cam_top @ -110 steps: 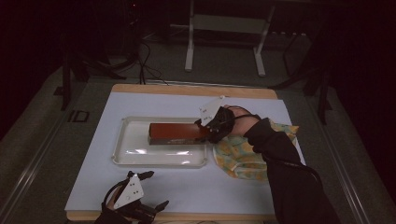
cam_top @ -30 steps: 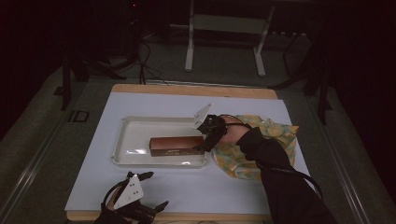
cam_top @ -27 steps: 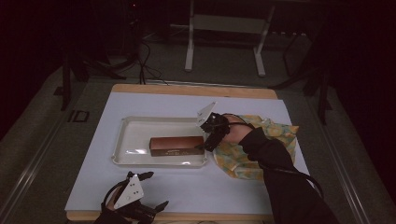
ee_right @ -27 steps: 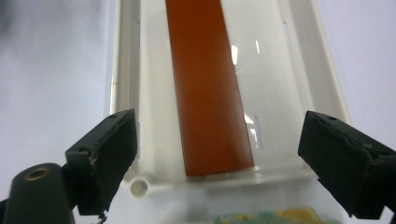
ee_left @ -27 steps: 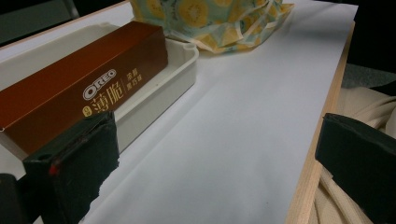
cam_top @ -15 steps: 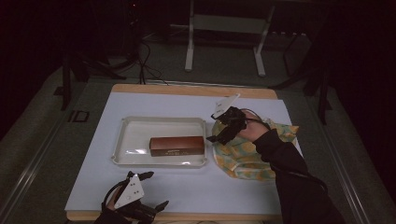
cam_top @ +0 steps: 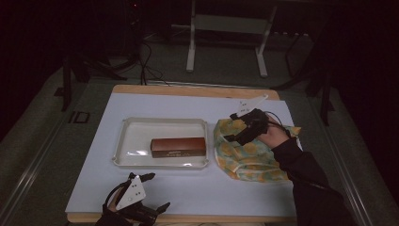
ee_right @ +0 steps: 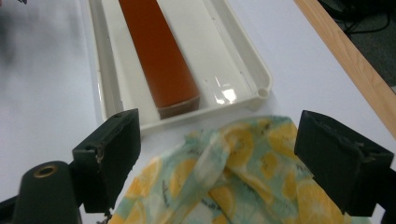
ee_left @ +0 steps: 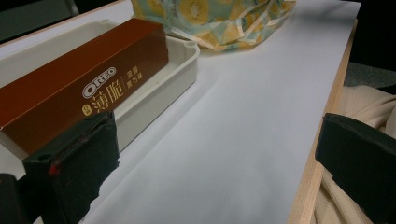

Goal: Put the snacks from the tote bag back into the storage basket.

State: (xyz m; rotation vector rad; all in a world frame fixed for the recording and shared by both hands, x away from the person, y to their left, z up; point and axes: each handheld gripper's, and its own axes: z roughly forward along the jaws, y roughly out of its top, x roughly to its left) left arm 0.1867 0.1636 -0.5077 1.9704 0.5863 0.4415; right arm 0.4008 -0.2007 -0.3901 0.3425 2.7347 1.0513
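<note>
Brown carton (cam_top: 178,147) lies lengthwise in the white tray (cam_top: 123,146) at mid-worktop, toward the tray's near right side; in the left gripper view its far end is cut off by the frame, and in the right gripper view only its top and one end face show. Right gripper (cam_top: 235,128) hovers over the far left part of the fruit-print cloth (cam_top: 249,157), just right of the tray, its jaws spread with nothing between them, having just eased slightly closer. Left gripper (cam_top: 151,193) sits at the near edge of the worktop (cam_top: 84,188), partly cut off by the frame, jaws spread and empty. Bare white surface lies open between tray and near edge; darkness hides the surrounding room.
</note>
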